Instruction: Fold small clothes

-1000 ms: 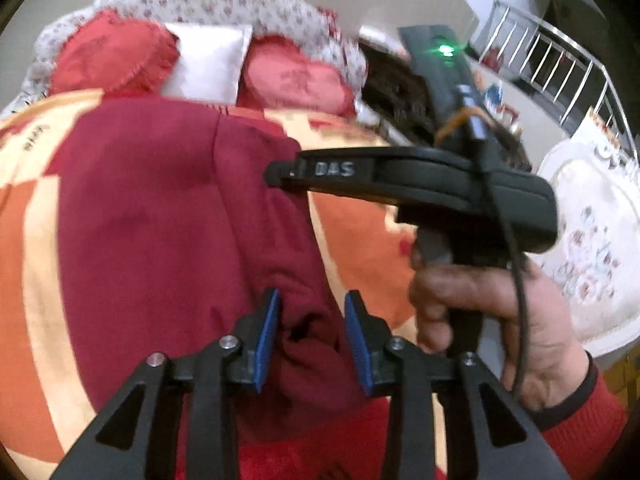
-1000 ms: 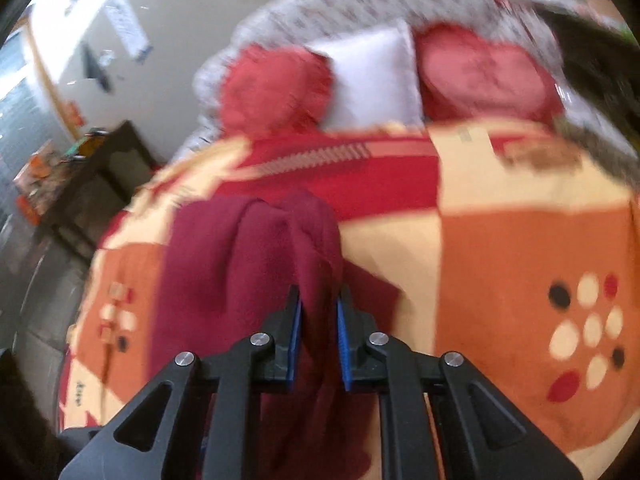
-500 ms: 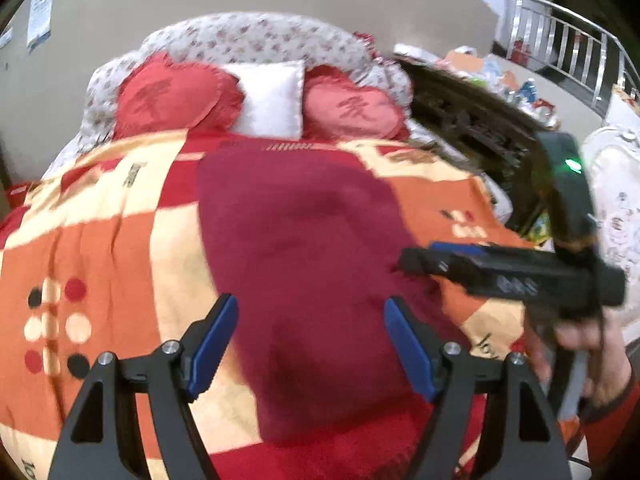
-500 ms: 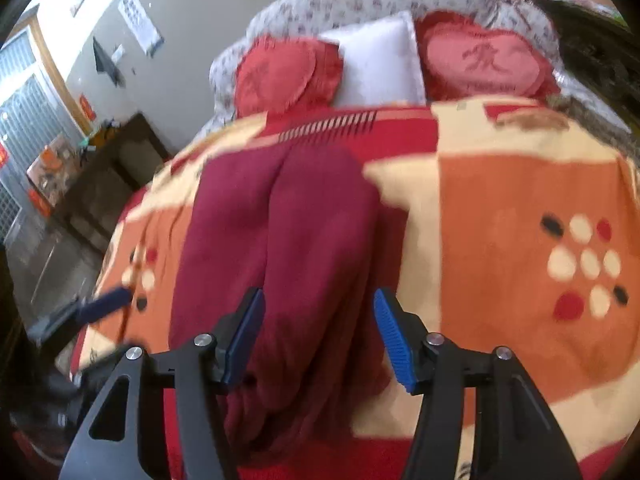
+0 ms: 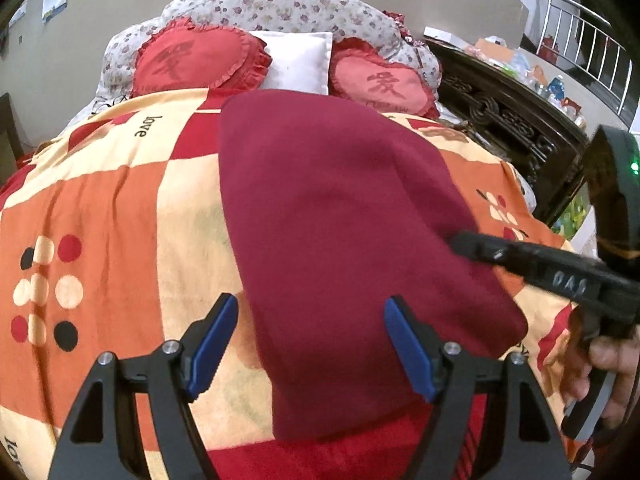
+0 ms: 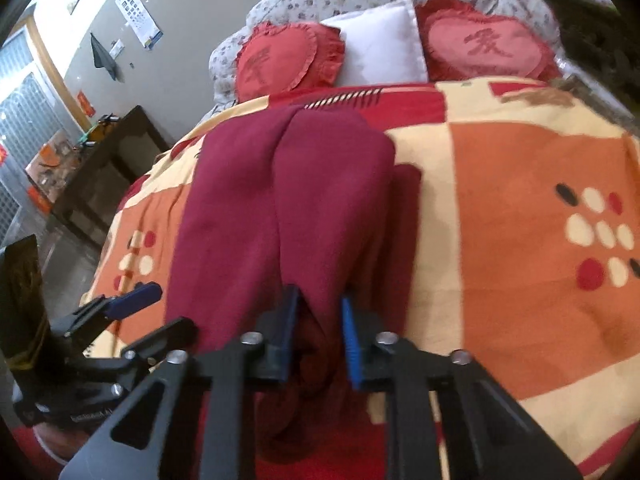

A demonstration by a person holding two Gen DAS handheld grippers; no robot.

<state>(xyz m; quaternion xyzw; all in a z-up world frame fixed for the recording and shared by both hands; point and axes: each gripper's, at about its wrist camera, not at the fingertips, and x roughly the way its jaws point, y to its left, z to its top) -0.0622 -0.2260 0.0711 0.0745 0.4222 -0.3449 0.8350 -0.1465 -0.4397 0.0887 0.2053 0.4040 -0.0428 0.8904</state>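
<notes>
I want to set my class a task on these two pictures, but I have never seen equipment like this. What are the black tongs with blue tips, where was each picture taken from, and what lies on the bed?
No robot here: a person holds a hand tool in each hand, each with a camera looking along its tongs. One picture comes from the left tongs, the other from the right tongs. A dark red garment lies on a patterned orange blanket; at the bed's head are heart cushions and a white pillow. The left tongs stand open, gripping nothing. The right tongs are closing on the garment's near edge.
</notes>
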